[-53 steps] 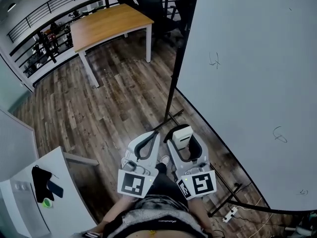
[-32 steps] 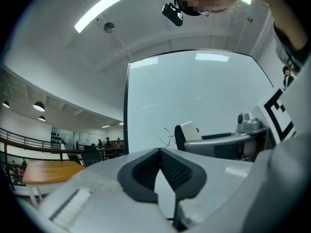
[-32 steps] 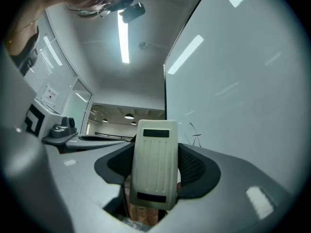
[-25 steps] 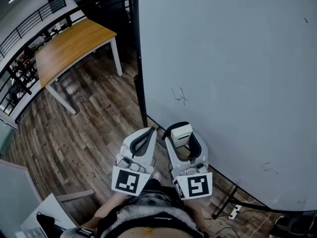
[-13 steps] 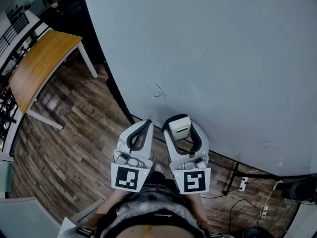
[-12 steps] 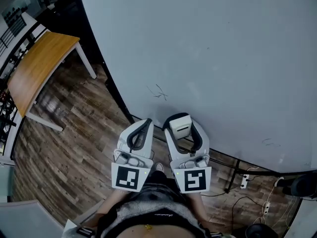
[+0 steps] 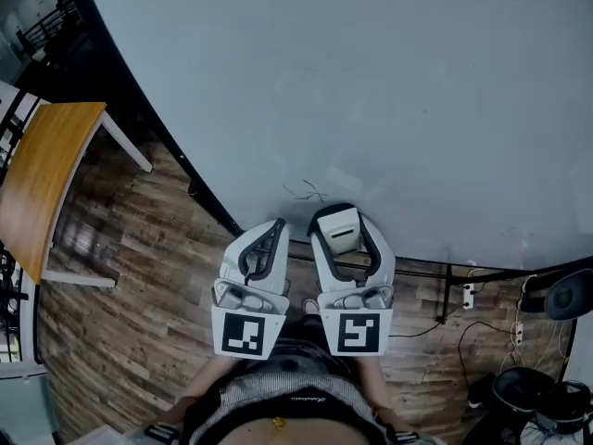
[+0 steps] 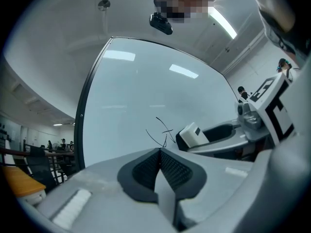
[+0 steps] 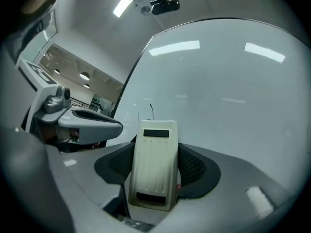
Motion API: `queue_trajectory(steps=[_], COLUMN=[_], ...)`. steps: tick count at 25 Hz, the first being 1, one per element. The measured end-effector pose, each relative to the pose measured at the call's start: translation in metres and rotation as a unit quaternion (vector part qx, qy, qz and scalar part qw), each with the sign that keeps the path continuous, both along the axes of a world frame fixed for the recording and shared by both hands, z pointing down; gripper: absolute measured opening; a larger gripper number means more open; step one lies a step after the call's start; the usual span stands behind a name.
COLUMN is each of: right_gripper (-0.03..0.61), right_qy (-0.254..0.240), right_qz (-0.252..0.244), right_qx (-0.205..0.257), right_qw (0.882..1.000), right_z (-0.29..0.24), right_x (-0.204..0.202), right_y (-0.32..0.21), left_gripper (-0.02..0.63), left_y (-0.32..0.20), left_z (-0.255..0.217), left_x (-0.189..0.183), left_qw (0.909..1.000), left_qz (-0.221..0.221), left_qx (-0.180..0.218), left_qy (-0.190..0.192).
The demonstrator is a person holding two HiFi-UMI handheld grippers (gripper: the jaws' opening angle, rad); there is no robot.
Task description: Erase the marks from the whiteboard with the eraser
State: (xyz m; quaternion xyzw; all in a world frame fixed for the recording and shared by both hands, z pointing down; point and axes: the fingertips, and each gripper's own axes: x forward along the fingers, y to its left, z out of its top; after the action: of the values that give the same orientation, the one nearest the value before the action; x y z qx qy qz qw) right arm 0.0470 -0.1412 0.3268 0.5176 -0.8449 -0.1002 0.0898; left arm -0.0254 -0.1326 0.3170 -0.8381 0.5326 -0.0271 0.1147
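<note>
the right tool (image 7: 341, 221) is closed on the eraser (image 9: 152, 164), its two dark ribbed pads pressing the long sides of the cream plastic body. the eraser lies lengthways between the jaws, its far end sticking out toward the whiteboard (image 7: 389, 82). in the head view it sits low in the middle of the frame, near the board's bottom edge but apart from the surface.

the left tool (image 7: 270, 235) sits just beside it, jaws pinched fully together with nothing between them.

one thin black scribble (image 7: 306, 192) shows on the board just above and left of the eraser's tip. the left gripper view shows it as a few crossing strokes at the centre of the frame. the rest of the board in sight looks clean. a wooden desk (image 7: 37, 184) stands well off at the left edge, on the plank floor (image 7: 139, 276).

the eraser looks light and stiff, a hard moulded shell with a smooth back that could slip if squeezed only at a corner. the side grip across its width seems the right hold. the wiping face isn't visible from here, so i can't say which way it points. my guess is the wipe hasn't begun, and the next move needs the wiping face turned flat onto that scribble with steady, modest pressure.
</note>
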Motion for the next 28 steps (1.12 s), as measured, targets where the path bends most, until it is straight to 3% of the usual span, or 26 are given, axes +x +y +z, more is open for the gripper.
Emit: queue_trajectory(steps=[8,16,28], right_gripper=[0.268,0.270,0.275], right_qy=[0.017,-0.005,-0.049], right_qz=[0.092,0.140,0.132], right_qx=[-0.006,0.021,-0.009], right_qw=[0.996,0.990,0.990], right_z=[0.012,0.006,0.007], right_x=[-0.006,-0.011,-0.014], right_y=[-0.003,-0.001,-0.002], left_gripper=[0.003,0.003,0.003], left_y=[-0.006,-0.007,-0.010], left_z=[0.008,0.016,0.023], left_x=[-0.012,-0.013,-0.012], left_qw=[0.9958,0.9868,0.9812], left_qz=[0.092,0.161,0.191], left_qx=[0.001,0.002,-0.009], left_qy=[0.006,0.011,0.023])
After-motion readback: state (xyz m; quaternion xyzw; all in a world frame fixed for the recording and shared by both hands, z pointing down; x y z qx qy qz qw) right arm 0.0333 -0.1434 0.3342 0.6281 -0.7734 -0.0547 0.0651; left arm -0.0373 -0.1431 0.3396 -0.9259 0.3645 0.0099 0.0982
